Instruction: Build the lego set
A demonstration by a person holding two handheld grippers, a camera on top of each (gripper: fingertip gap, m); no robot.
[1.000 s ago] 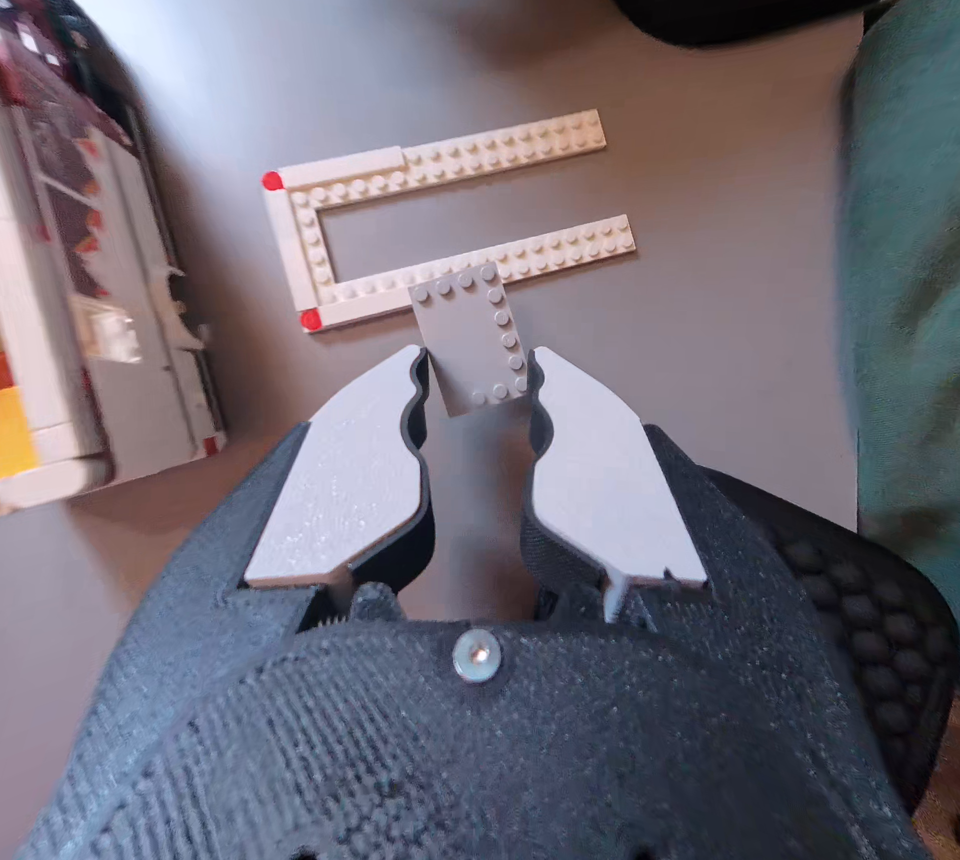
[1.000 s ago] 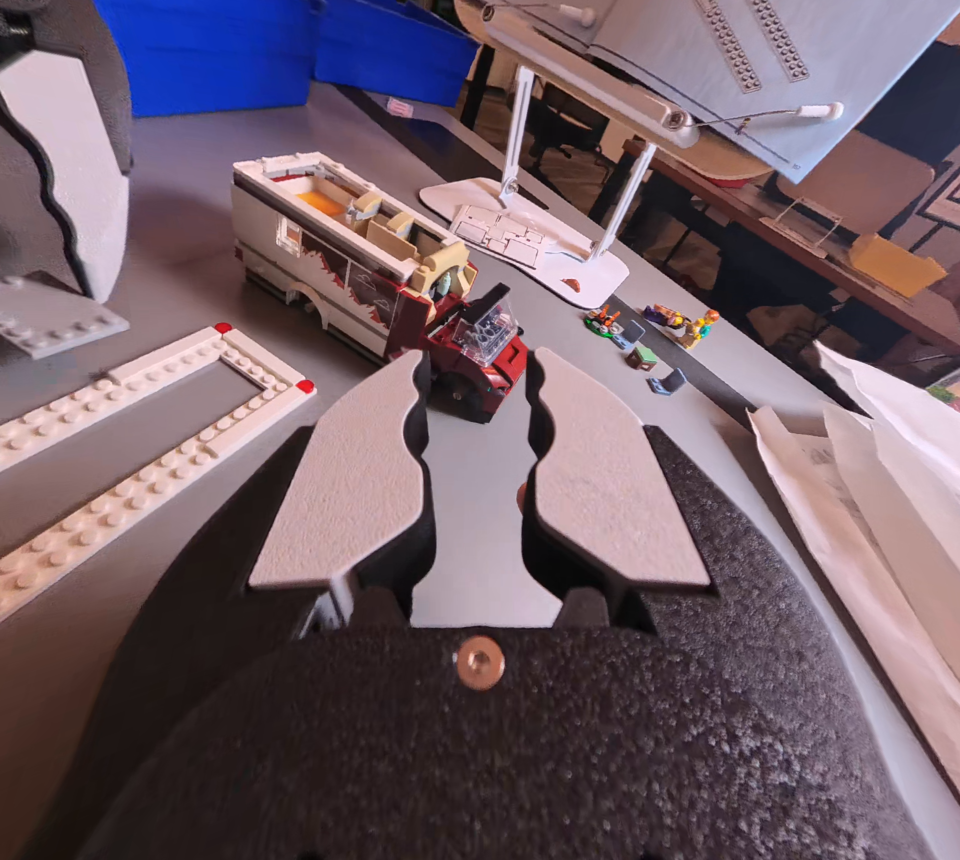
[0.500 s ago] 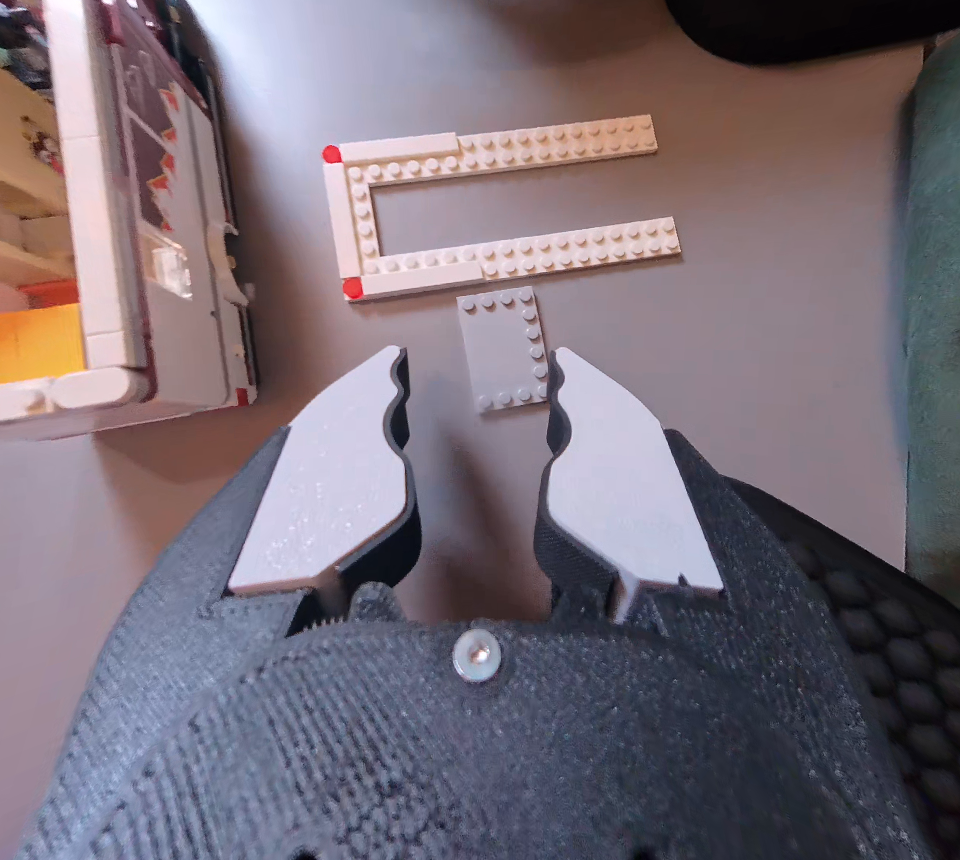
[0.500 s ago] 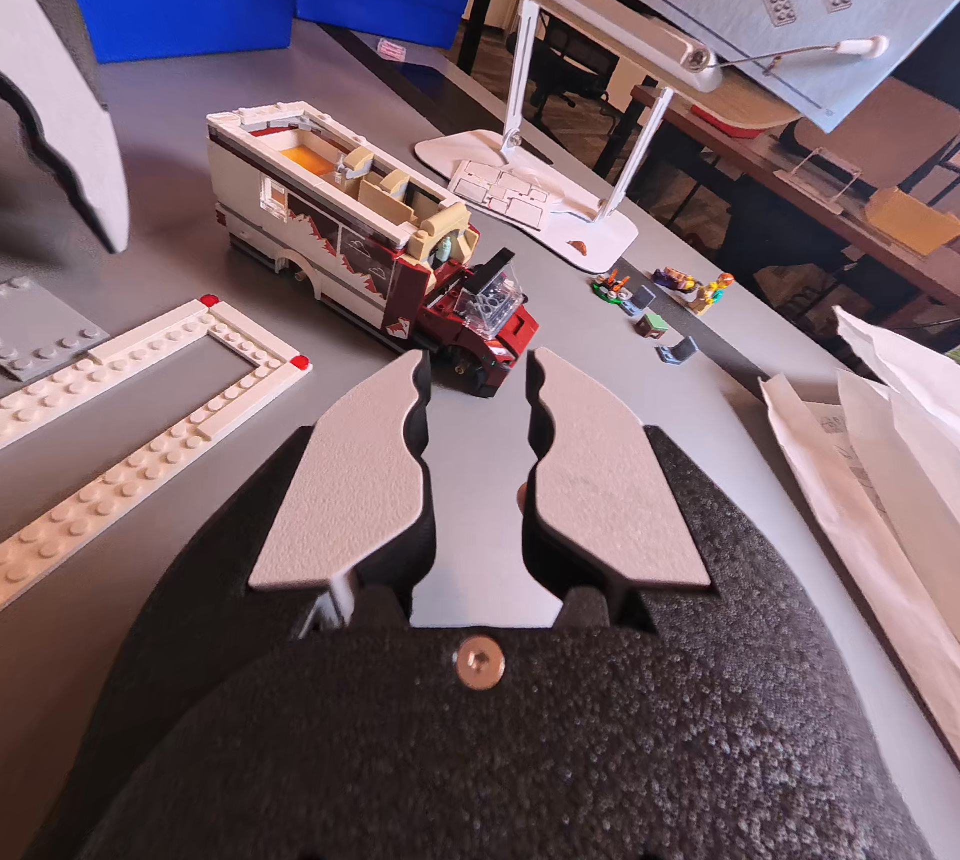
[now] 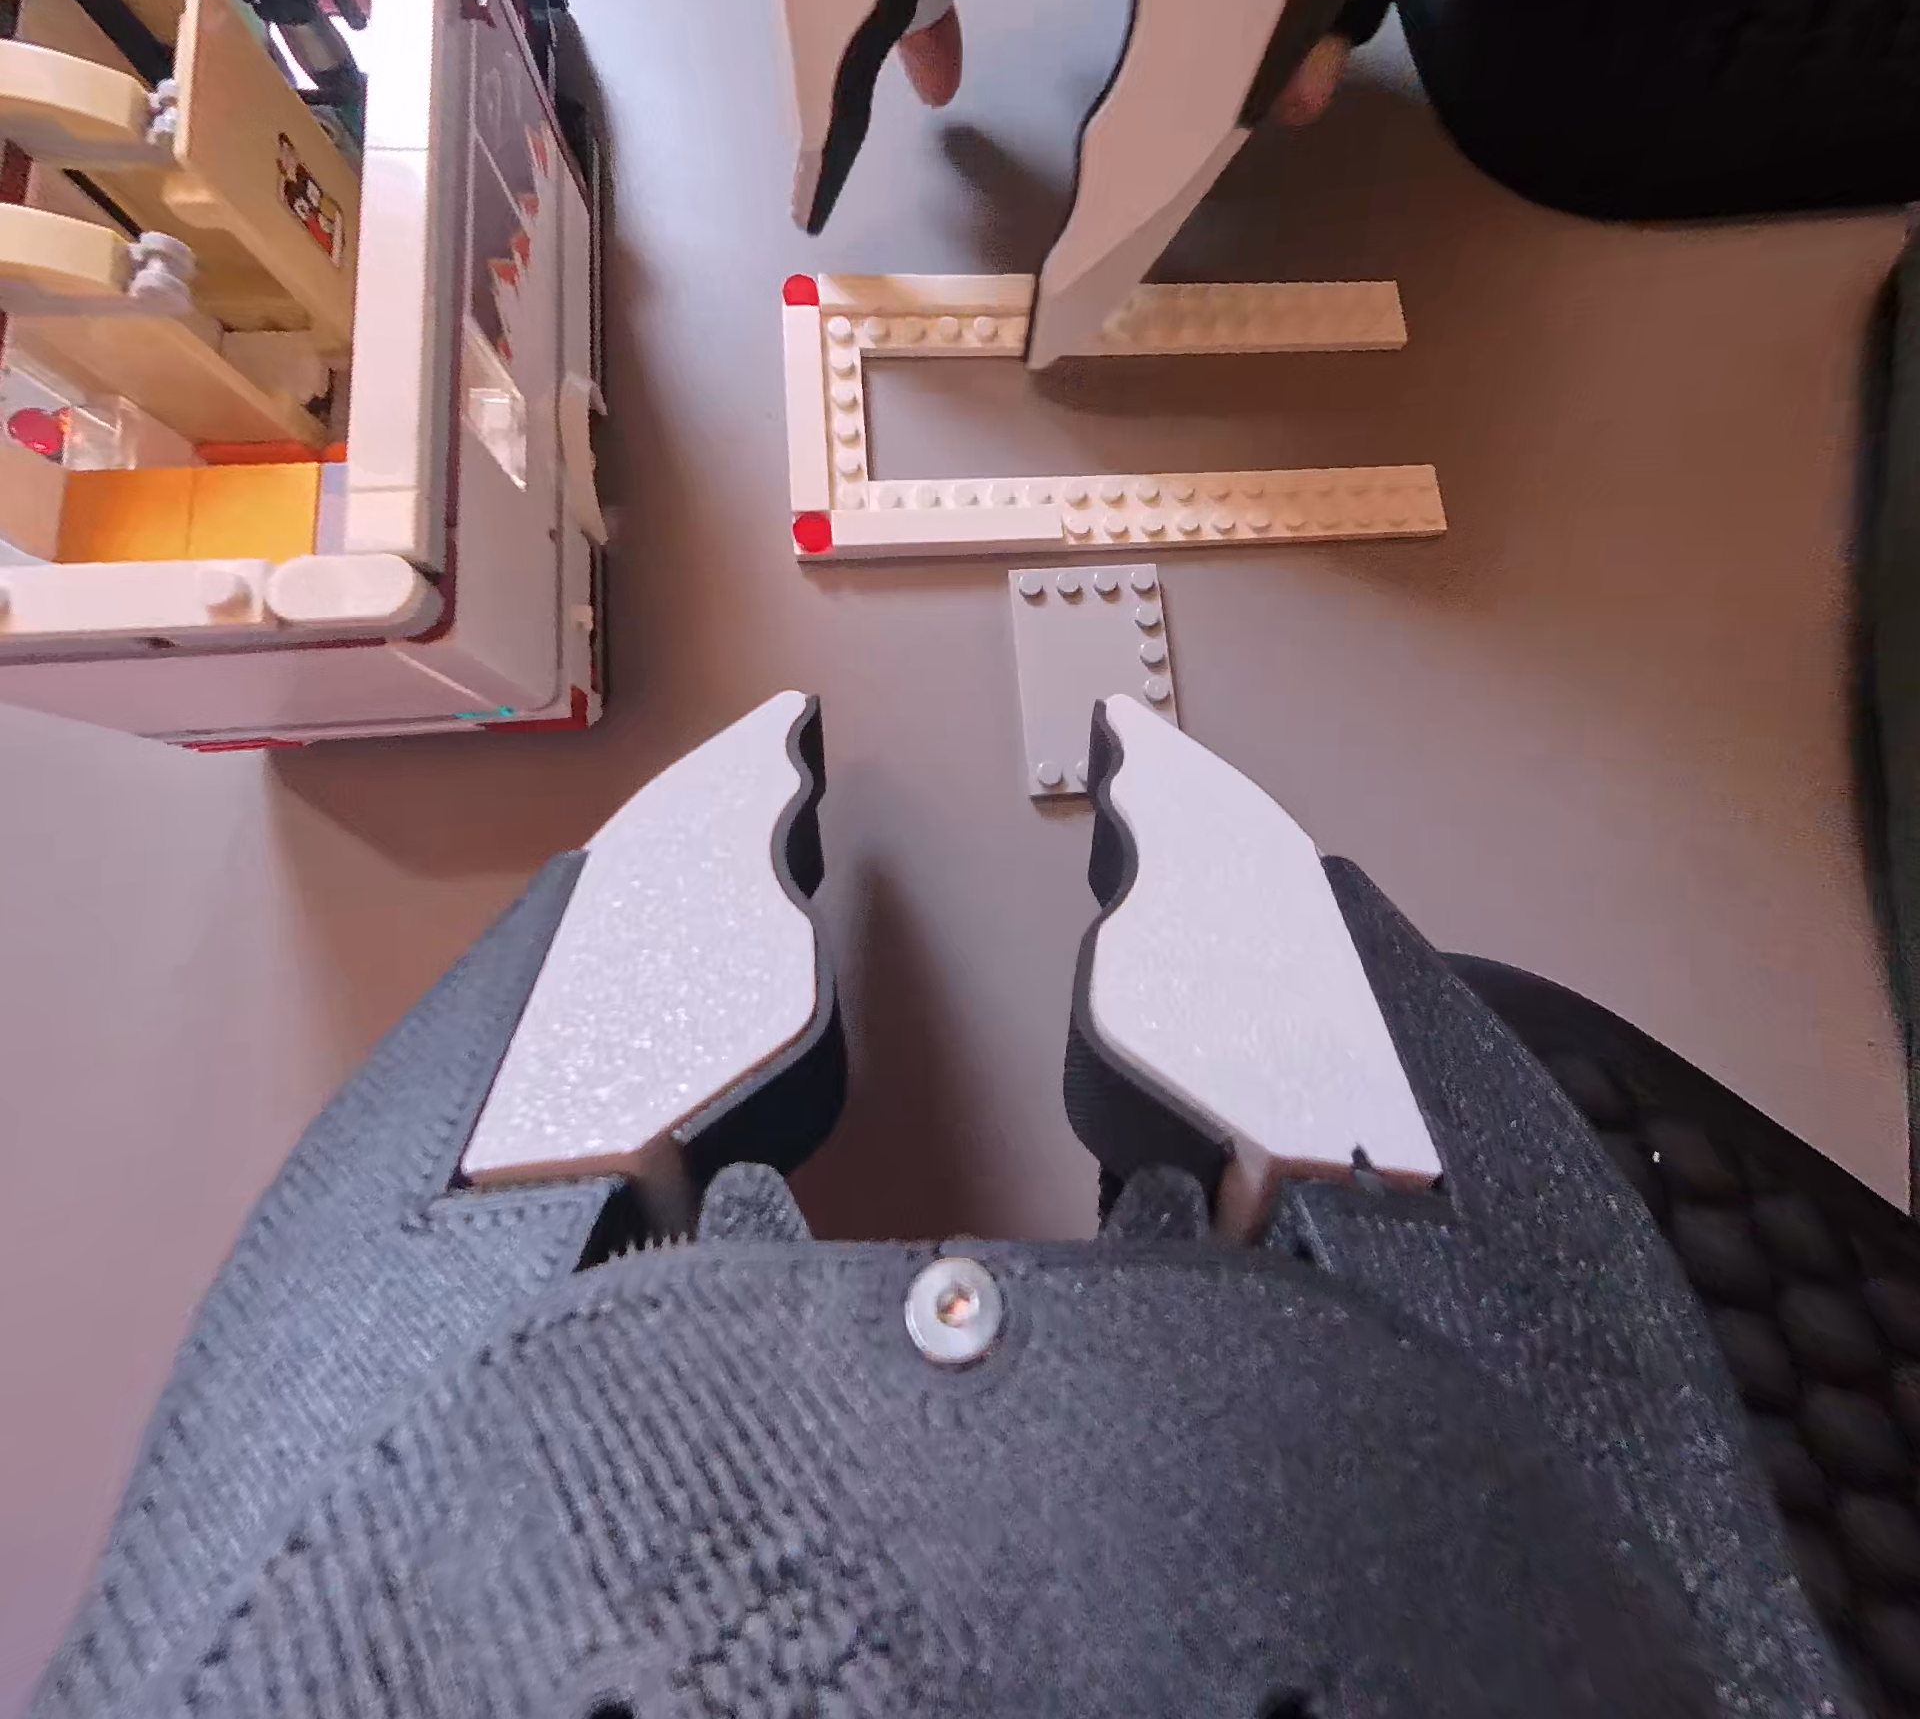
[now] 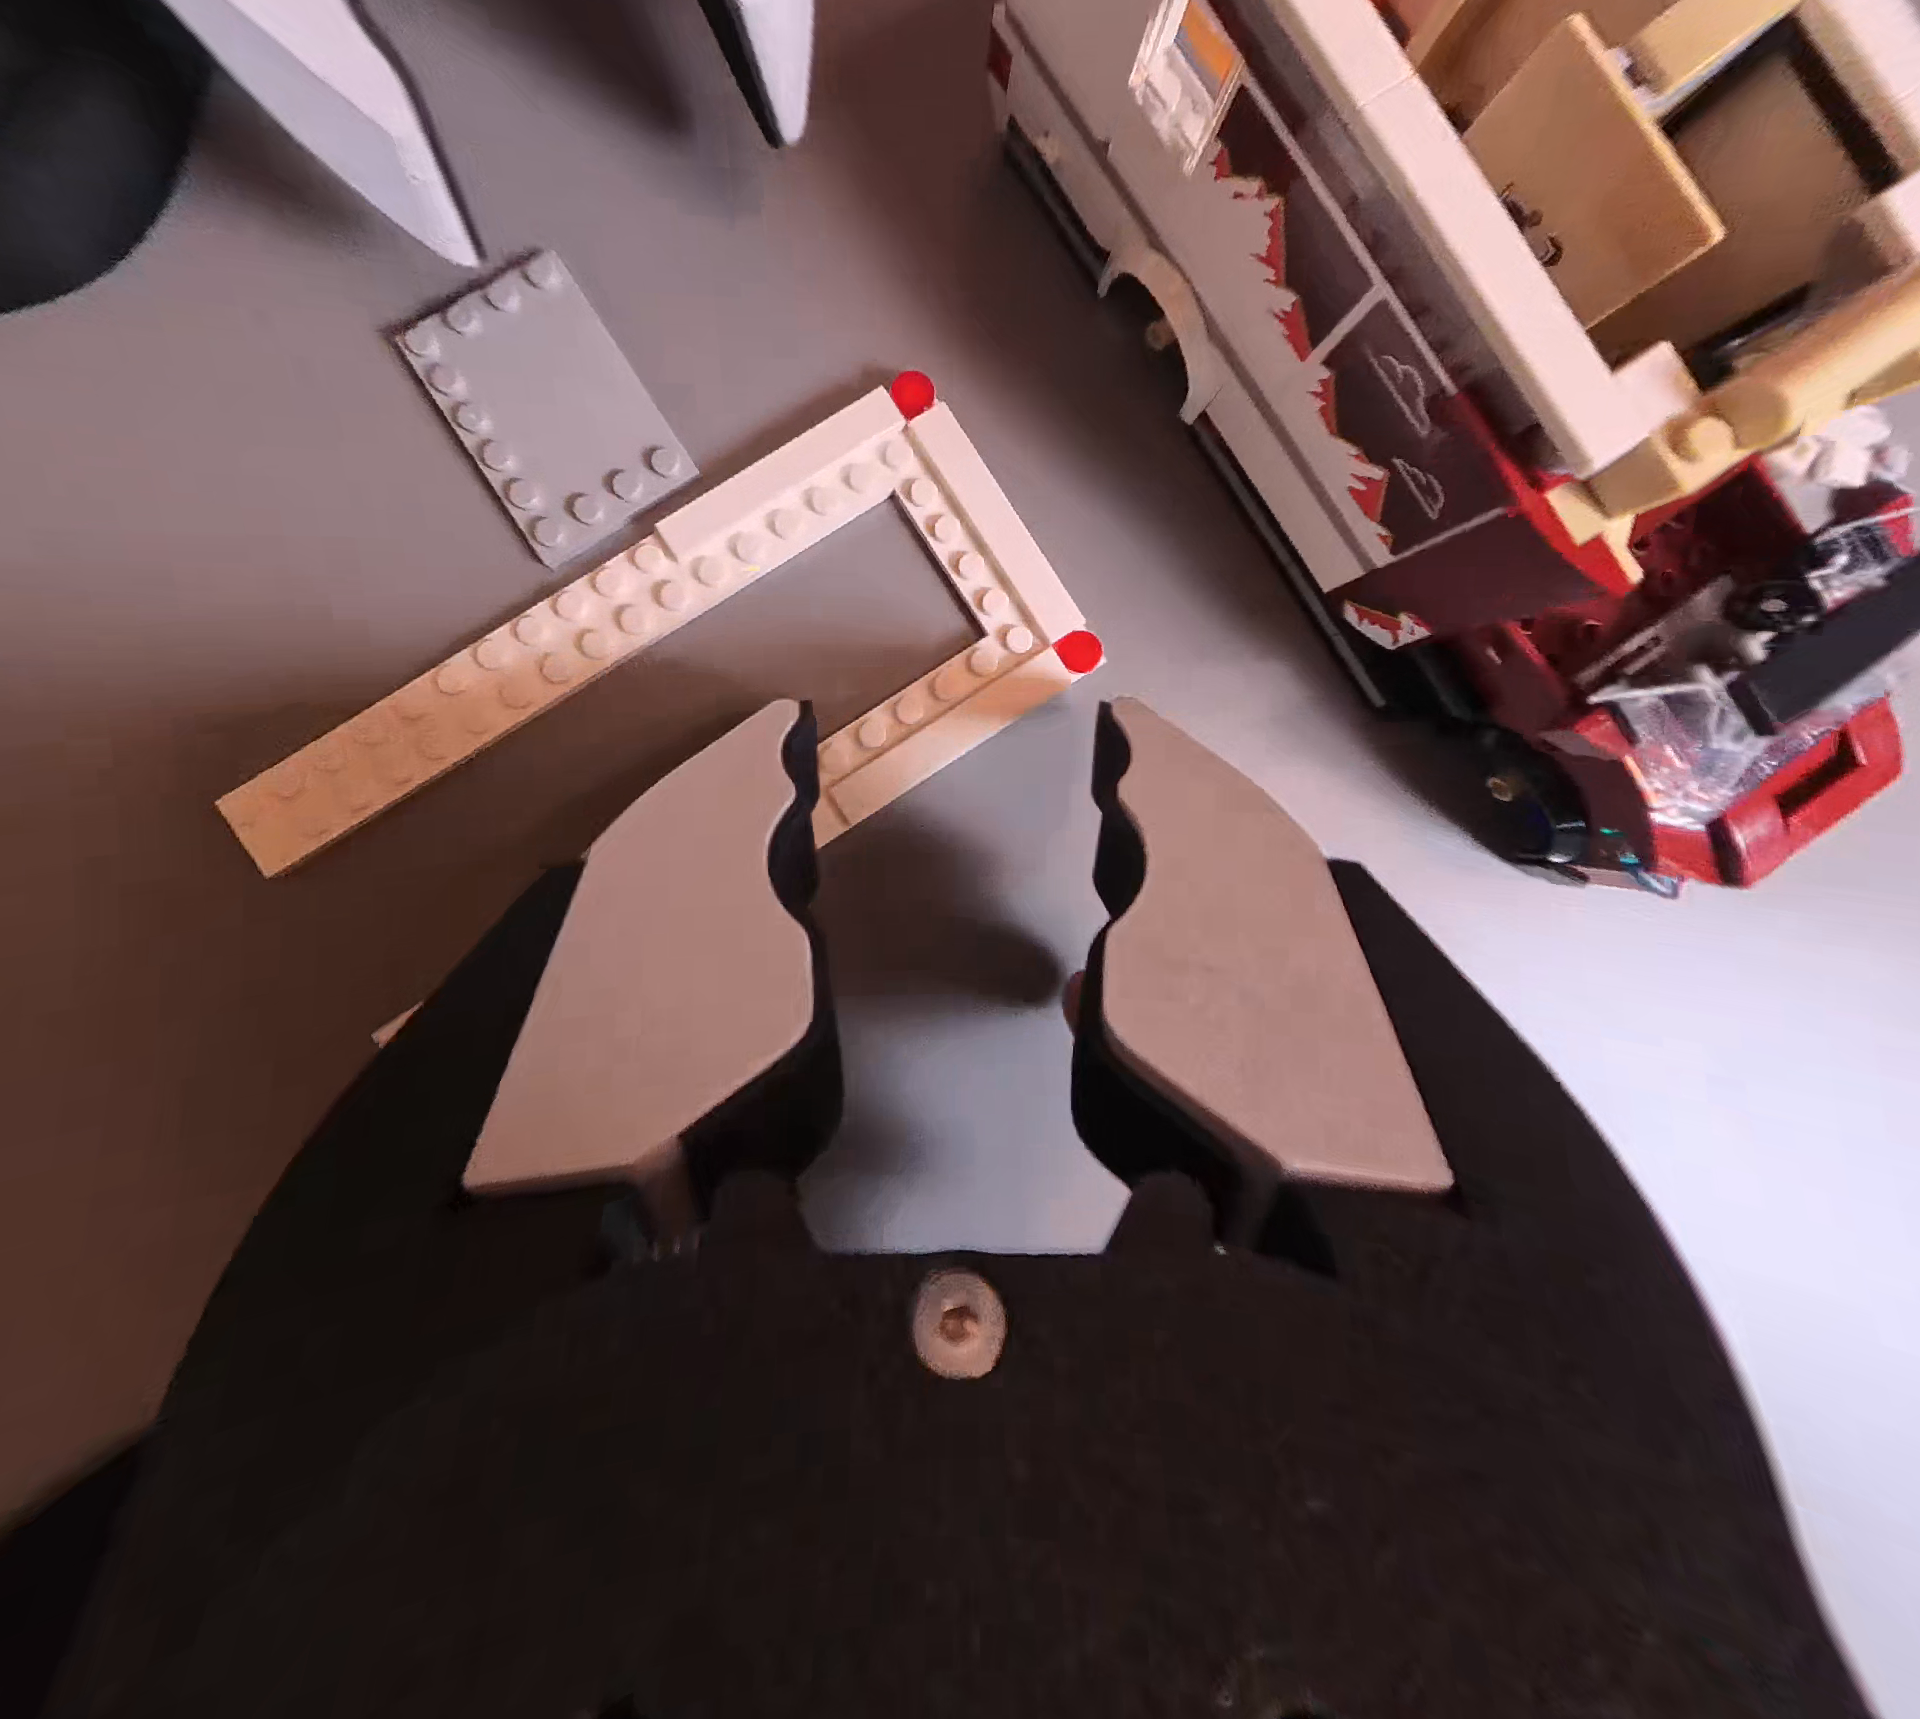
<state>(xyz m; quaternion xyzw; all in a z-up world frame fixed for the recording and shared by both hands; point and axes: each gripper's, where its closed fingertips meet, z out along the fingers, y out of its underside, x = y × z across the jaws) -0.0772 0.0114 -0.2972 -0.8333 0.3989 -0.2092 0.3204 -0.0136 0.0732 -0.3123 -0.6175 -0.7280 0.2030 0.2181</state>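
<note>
Hobby worktable, grey tabletop (image 5: 1558,786), brick-built camper van model (image 6: 1455,267), loose studded plates (image 5: 1122,506)

surface: grey tabletop (image 5: 312,994) | light: warm, soft shadows

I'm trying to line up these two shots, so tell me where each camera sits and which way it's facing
Left wrist view: on the left gripper, facing down at the gray plate; own open fingers and the right gripper show.
Right wrist view: on the right gripper, facing down at the white frame; own open fingers show.
Shared: plate, frame, toy camper, gray table.
</note>
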